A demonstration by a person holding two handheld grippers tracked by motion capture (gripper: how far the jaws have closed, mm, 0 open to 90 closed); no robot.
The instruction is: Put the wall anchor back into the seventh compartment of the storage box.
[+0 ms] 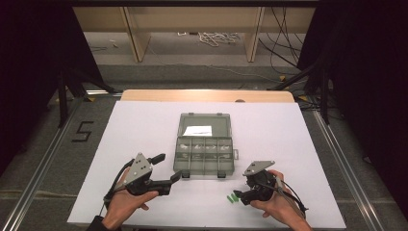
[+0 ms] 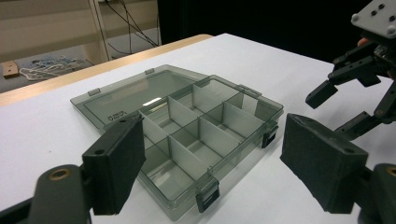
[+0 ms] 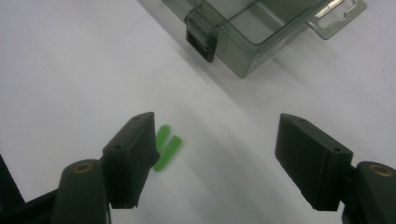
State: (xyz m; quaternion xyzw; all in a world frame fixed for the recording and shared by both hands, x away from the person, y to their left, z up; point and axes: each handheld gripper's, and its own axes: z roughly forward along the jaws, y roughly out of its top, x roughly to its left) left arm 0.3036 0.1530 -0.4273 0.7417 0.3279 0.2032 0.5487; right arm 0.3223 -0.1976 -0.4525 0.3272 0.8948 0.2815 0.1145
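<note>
The left gripper (image 1: 167, 169) stands wide apart and holds nothing; ahead of it lies the open smoky-grey clear plastic compartment box (image 2: 187, 135). The right gripper (image 3: 215, 158) also gapes. Two small bright green plastic sticks (image 3: 166, 147) lie side by side on the white tabletop (image 3: 70, 70), just off its left-hand jaw, their long axes slanting away. That jaw hides their near ends.

A white table (image 1: 144, 130) with a pale wooden strip along its far edge carries a clear grey compartment box (image 1: 204, 159), lying open near the middle with its lid folded back flat on the far side. Near the box's front right corner, on the bare white top, lie two small green pieces (image 1: 233, 198) side by side.
</note>
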